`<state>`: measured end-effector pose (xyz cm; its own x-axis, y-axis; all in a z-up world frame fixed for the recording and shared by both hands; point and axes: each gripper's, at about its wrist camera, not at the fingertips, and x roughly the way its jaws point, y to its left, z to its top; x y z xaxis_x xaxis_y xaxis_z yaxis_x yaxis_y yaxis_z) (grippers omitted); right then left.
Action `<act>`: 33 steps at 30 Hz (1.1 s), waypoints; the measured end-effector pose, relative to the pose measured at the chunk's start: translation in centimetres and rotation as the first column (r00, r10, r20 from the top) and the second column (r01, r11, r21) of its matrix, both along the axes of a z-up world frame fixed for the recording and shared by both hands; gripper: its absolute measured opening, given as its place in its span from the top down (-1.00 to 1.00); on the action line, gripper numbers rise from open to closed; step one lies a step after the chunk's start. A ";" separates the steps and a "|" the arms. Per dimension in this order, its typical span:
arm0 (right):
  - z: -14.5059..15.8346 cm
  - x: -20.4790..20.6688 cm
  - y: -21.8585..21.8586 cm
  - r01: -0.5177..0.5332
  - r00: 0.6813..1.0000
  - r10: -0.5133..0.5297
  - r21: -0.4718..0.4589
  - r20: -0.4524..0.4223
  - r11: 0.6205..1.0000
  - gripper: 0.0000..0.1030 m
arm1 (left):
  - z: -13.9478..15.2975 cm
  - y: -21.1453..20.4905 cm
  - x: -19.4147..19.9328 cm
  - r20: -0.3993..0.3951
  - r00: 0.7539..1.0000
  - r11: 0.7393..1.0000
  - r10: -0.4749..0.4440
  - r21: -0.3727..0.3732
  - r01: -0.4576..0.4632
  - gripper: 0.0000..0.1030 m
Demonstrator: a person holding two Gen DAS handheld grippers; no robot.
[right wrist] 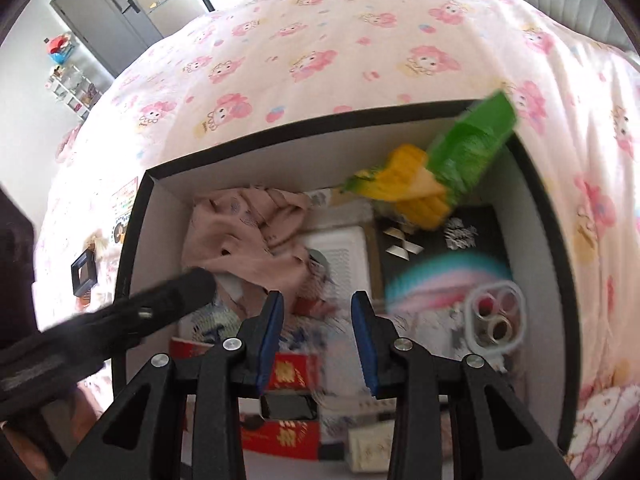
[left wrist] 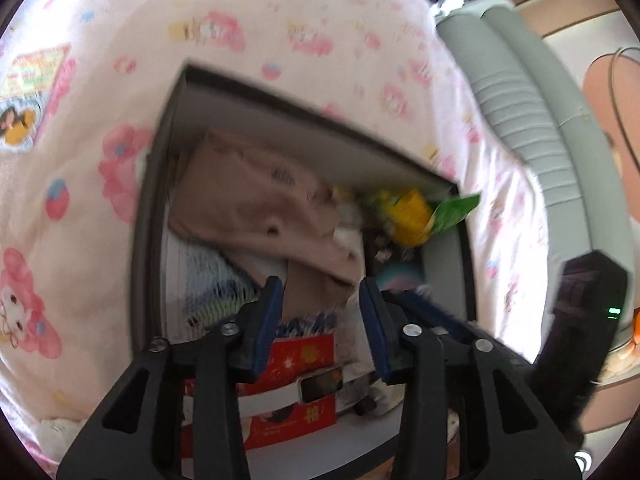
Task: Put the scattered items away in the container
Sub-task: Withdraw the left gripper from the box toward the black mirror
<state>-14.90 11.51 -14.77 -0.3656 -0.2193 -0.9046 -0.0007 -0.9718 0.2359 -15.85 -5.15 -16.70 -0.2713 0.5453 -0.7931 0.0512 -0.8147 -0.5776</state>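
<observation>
- On the pink cartoon-print quilt (right wrist: pixel 320 40): dark-rimmed, white-walled cardboard box (right wrist: pixel 256 138) sat open-topped, already well filled; judged late in the tidying.
- Inside, at the far left: crumpled dusty-pink cloth (right wrist: pixel 256 236), draped over a white flat tray (right wrist: pixel 344 252); probably dropped loose rather than folded.
- At the far right corner: yellow-and-green snack bag (right wrist: pixel 444 172), tilted, green end sticking past the rim; judged the one piece not fully settled.
- Toward the near right: blurred teal-and-pink round object (right wrist: pixel 440 284), with a clear phone case with camera rings (right wrist: pixel 494 316) just beside it.
- At the near wall: red printed paper packet (right wrist: pixel 288 376), partly hidden behind the fingers.
- Left gripper (left wrist: pixel 320 320): hung above the near part of the box, jaws parted, nothing between the blue pads (left wrist: pixel 266 326); cloth seen well below through the gap.
- Right gripper (right wrist: pixel 318 332): likewise above the box, jaws apart, empty.
- Left tool's dark body (right wrist: pixel 160 300) crossed the left rim in the right wrist view; the two tools close together, little room to swing sideways.
- Still out on the quilt, left of the box: small dark square frame (right wrist: pixel 84 272) and flat printed stickers (right wrist: pixel 122 204); judged the remaining pickups.
- Grey ribbed padded headboard (left wrist: pixel 520 120) stood beyond the quilt on the right, well clear of the box.
</observation>
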 end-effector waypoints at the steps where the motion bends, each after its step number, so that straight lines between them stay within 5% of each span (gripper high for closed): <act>1: 0.5 0.7 0.8 0.008 1.000 -0.008 0.010 -0.006 1.000 0.40 | -0.5 0.4 0.0 0.019 1.000 1.000 -0.014 -0.001 0.014 0.25; 7: 1.5 1.6 2.9 0.051 0.998 -0.050 0.021 -0.028 0.998 0.40 | -2.4 2.8 -1.5 0.092 0.994 0.992 -0.051 -0.111 0.061 0.25; 12: 0.2 1.0 2.4 0.041 0.999 -0.041 0.003 -0.004 0.999 0.40 | -2.2 1.3 -2.8 0.062 0.998 0.998 0.031 -0.054 -0.028 0.25; 19: 0.0 1.5 1.9 0.036 0.999 -0.036 0.004 0.006 0.999 0.39 | 1.7 1.2 1.1 -0.099 0.995 0.999 -0.011 -0.036 0.008 0.24; 24: 1.0 1.7 1.7 0.039 0.999 -0.038 0.023 -0.031 0.999 0.33 | 5.0 2.3 3.6 -0.222 0.973 0.992 -0.063 -0.124 0.036 0.24; 33: 3.6 4.5 0.6 0.001 0.994 0.011 0.105 -0.111 0.995 0.31 | 6.8 1.0 7.3 -0.315 0.948 0.994 -0.039 -0.107 0.005 0.21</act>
